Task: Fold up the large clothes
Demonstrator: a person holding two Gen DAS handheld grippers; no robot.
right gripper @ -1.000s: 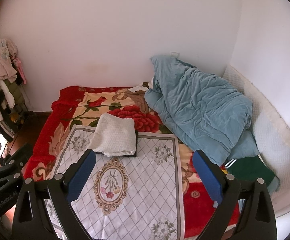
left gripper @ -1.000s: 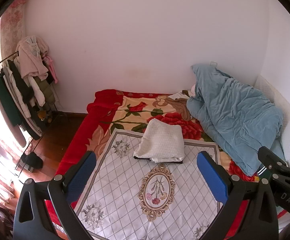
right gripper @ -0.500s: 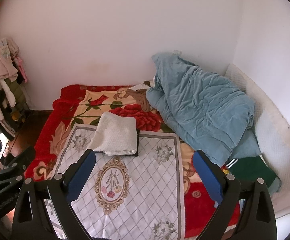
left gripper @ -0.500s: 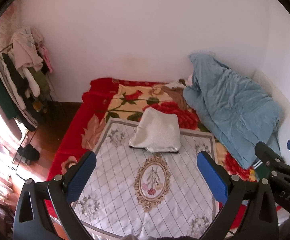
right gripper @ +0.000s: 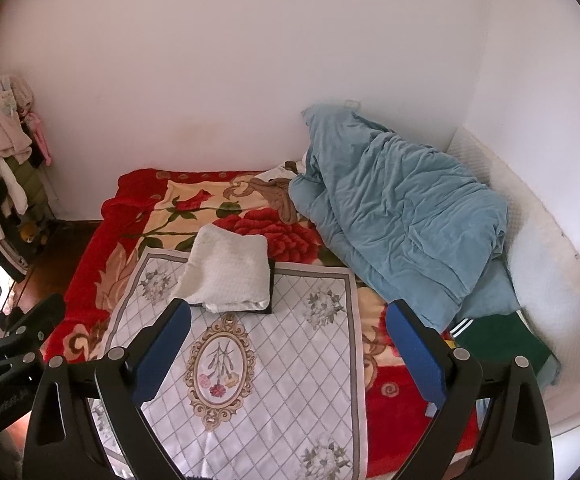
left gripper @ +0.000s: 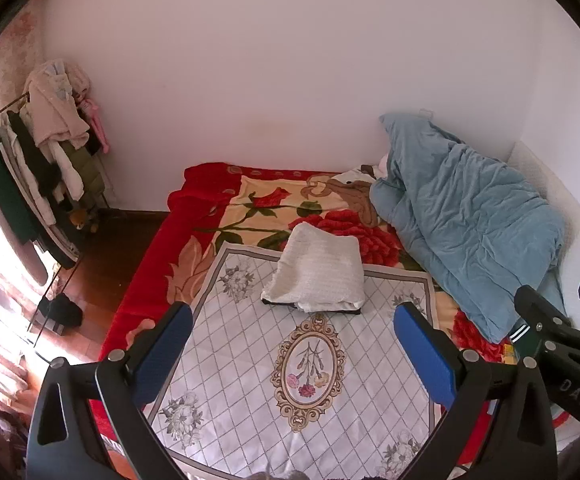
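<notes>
A folded white knitted garment (left gripper: 317,274) lies on the bed on top of a folded dark piece, at the far edge of a white quilted cloth (left gripper: 290,360). It also shows in the right wrist view (right gripper: 226,274). My left gripper (left gripper: 291,350) is open and empty, held above the near part of the bed. My right gripper (right gripper: 286,348) is open and empty too, beside it on the right. Both are well short of the garment.
A crumpled blue duvet (left gripper: 461,224) fills the bed's right side. A folded green garment with white stripes (right gripper: 497,340) lies below it. A clothes rack (left gripper: 38,168) stands left on the wooden floor. A red floral blanket (right gripper: 138,216) covers the bed.
Both grippers have pulled back and risen a little, so more of the bed's near part shows. The garment has not moved. Both stay open.
</notes>
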